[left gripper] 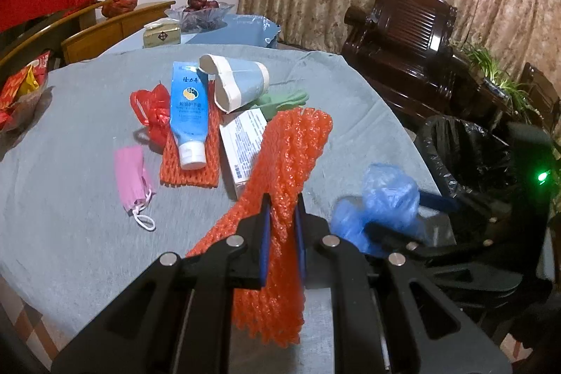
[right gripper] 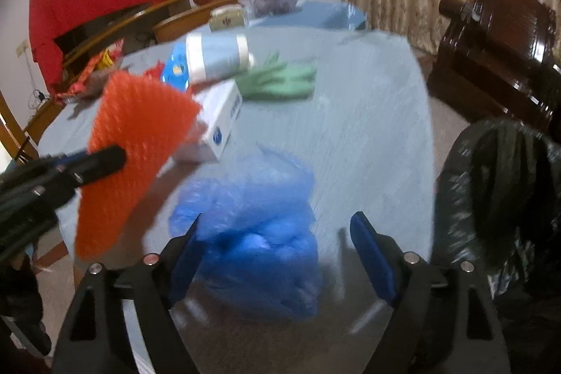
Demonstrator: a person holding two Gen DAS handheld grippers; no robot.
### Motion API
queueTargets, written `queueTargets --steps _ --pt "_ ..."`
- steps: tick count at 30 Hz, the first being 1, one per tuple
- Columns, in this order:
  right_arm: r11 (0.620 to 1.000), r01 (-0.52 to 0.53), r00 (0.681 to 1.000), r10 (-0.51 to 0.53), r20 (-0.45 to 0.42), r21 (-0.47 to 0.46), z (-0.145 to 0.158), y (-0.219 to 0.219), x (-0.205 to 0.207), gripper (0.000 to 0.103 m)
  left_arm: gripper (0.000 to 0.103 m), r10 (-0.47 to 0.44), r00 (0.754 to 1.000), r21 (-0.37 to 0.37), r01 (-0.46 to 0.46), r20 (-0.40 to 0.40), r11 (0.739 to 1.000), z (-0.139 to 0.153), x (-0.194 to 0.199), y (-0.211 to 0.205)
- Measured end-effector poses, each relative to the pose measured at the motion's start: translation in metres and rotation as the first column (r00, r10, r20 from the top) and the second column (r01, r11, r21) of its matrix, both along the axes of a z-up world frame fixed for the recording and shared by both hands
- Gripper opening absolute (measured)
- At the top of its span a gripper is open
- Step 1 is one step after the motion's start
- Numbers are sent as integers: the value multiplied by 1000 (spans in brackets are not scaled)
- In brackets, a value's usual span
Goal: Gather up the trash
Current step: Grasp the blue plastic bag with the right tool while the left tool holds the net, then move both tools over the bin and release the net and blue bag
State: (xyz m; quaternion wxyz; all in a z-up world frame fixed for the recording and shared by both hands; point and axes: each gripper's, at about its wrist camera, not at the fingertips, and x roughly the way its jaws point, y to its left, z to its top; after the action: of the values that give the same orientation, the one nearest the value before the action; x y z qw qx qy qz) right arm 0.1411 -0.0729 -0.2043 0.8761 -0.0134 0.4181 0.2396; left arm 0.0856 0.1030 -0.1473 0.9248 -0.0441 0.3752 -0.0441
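My left gripper (left gripper: 282, 204) is shut on an orange foam net (left gripper: 284, 163) and holds it above the grey table (left gripper: 70, 163); the net also shows in the right wrist view (right gripper: 136, 142). My right gripper (right gripper: 277, 230) is open, its fingers on either side of a crumpled blue plastic bag (right gripper: 259, 233) lying near the table's right edge; the bag shows in the left wrist view (left gripper: 385, 198) too. A bin lined with a black bag (left gripper: 470, 156) stands right of the table, also in the right wrist view (right gripper: 498, 198).
On the table lie a blue tube (left gripper: 187, 114) on a second orange net (left gripper: 189, 163), a red bag (left gripper: 150, 107), a pink mask (left gripper: 133, 177), a paper cup (left gripper: 238, 83), a white box (left gripper: 242, 142) and a green glove (right gripper: 280, 79). A dark wooden chair (left gripper: 406, 37) stands behind.
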Motion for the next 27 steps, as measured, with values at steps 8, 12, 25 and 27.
queueTargets --steps 8,12,25,27 --pt "998 -3 1000 2 21 69 25 -13 -3 40 11 -6 1000 -14 6 4 1000 5 1 -4" --pt "995 42 994 -51 100 95 58 -33 -6 40 11 -38 999 -18 39 35 999 19 4 -18" --pt "939 328 901 -343 264 99 126 -166 -24 40 11 -275 950 -105 292 148 951 70 29 -130" --pt "922 376 885 -386 258 92 123 -188 -27 41 11 -315 936 -109 334 156 936 71 33 -153"
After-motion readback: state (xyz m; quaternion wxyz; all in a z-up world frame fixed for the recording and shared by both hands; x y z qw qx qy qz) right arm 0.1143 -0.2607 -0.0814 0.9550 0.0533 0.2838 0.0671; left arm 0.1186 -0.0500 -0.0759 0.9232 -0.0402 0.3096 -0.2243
